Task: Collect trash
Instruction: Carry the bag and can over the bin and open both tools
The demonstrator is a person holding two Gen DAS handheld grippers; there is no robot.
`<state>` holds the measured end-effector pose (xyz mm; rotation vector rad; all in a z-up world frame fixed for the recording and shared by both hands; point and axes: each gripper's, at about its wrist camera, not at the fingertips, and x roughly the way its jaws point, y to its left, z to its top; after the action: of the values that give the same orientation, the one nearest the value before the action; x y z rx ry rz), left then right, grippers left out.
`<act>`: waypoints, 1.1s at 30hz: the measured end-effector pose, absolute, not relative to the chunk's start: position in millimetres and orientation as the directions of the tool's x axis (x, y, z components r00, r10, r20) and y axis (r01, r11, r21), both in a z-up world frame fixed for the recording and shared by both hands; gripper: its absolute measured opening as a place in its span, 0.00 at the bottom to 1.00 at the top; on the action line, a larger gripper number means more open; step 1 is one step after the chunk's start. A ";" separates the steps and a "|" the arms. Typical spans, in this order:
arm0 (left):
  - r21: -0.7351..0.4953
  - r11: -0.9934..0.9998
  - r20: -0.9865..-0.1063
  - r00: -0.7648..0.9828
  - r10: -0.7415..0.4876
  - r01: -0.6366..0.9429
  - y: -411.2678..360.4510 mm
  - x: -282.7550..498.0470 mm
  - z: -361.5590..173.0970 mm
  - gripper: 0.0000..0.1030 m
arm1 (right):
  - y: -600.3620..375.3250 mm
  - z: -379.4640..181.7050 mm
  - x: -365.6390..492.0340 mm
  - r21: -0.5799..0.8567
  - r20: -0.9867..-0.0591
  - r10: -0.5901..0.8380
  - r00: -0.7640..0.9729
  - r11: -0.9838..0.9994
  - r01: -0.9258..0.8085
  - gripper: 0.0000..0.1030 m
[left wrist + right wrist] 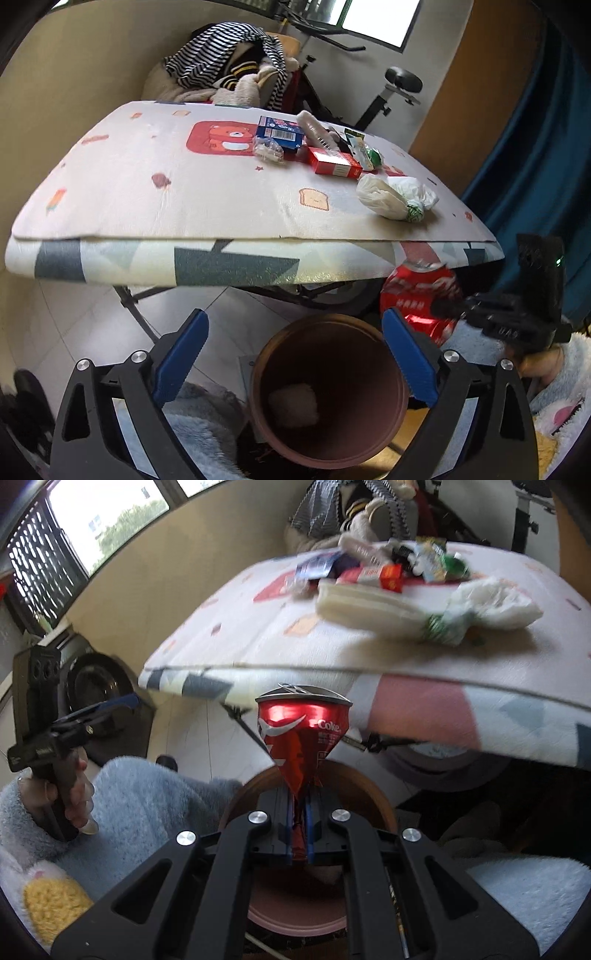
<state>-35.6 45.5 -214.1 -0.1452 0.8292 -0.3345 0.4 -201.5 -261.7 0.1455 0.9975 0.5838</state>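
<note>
The right gripper (301, 812) is clamped on the pinched lower end of a crushed red Coke can (303, 734), its pads nearly together on the flattened metal. The can stands tab end up, over the near rim of the brown waste bin (373, 794), which sits on the floor below the table edge (369, 672). In the left wrist view the same can (417, 291) hangs beside and above the bin's (332, 435) right rim, not yet over its centre.

The left gripper (295, 354) holds nothing; its jaws stand wide apart above the bin mouth. One pale crumpled item (293, 404) already lies on the bin floor.

Procedure for the step in hand, judged from this position:
1. Carry the can inward until its whole width lies inside the rim. The wide tab end overhangs the grip, so centre that end, not the pads.
2. Keep the can low over the opening; a high release may bounce it off the rim.
3. Part the jaws fully. Crumpled metal may catch on a pad, so confirm the drop before withdrawing.
4. Keep the left gripper clear of the fall path.

Remaining trash on the table: a red carton (334, 166), a blue carton (279, 133), and a white plastic bag (397, 197).
</note>
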 end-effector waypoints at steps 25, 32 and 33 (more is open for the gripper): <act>-0.252 0.956 -0.741 0.606 -0.289 0.148 50.8 -35.7 -235.3 0.93 | -175.5 -306.1 4.2 0.241 -0.861 0.377 0.341 0.893 -0.380 0.11; -0.241 0.959 -0.746 0.603 -0.283 0.152 47.0 -35.1 -235.7 0.93 | -181.9 -299.6 2.9 0.214 -0.847 0.352 0.397 0.911 -0.352 0.82; -0.239 0.959 -0.746 0.603 -0.283 0.154 46.7 -35.2 -235.8 0.93 | -183.6 -294.8 1.9 0.204 -0.837 0.347 0.424 0.916 -0.346 0.89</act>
<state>-35.2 46.7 -235.8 -0.1558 0.8896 -0.2538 1.9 -183.6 -294.8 0.0004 1.0465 0.4334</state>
